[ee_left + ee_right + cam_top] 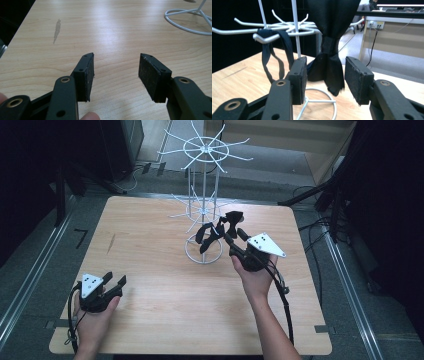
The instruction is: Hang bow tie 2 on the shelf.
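Observation:
A white wire hook rack (204, 175) stands at the table's far middle. From its lower tier hangs a black bow tie (233, 217), its strap (284, 47) looped over a hook. In the right gripper view the bow tie (329, 30) hangs straight ahead, its lower wing between the two black pads, which stand slightly off the cloth. My right gripper (231, 231) is open around it (325, 75). My left gripper (115, 279) rests low near the table's front left, open with nothing between its jaws (116, 72).
The wooden table (165, 295) has a dark smear (57, 30) at its left. The rack's ring base (180, 23) sits ahead and right of the left gripper. Black frames and cables (320, 225) surround the table on the floor.

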### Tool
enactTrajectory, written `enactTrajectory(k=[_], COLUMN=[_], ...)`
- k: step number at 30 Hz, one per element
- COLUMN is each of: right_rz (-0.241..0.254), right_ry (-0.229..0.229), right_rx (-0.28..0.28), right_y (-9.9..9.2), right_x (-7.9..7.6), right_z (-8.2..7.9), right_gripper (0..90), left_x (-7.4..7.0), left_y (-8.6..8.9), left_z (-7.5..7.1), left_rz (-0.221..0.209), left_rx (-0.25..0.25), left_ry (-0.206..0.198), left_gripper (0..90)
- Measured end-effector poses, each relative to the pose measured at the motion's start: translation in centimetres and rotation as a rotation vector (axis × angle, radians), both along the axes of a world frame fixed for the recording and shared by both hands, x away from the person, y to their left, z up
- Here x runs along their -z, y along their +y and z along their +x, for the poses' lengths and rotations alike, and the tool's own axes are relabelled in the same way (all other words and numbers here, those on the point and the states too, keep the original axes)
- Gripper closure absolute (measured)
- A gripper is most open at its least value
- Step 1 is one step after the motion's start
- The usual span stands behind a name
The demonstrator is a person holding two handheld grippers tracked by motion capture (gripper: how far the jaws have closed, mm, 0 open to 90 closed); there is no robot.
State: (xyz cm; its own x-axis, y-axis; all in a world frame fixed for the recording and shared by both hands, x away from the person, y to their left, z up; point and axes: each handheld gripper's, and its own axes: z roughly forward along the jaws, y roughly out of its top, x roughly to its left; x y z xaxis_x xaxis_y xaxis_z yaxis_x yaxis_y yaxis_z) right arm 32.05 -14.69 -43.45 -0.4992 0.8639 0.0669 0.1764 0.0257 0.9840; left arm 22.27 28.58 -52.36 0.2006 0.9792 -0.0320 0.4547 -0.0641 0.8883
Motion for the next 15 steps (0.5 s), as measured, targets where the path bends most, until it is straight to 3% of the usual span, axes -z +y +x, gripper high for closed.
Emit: enactTrajectory(k=[8,15], right_rz=[-0.005,-0.001], right_ry=[0.025,0.019], right_rx=[-0.012,-0.019], right_y=[-0.5,-1.2], right_x=[0.7,1.0], right_z=[-0.1,-0.4], right_gripper=[48.8,47.4], left_x=[0.0,0.0], left_y=[0.0,0.0], left_z=[0.0,0.0], left_rz=[0.000,0.001], left_rx=[0.000,-0.002], left_ry=[0.001,-0.001], left_gripper=[47.8,47.8])
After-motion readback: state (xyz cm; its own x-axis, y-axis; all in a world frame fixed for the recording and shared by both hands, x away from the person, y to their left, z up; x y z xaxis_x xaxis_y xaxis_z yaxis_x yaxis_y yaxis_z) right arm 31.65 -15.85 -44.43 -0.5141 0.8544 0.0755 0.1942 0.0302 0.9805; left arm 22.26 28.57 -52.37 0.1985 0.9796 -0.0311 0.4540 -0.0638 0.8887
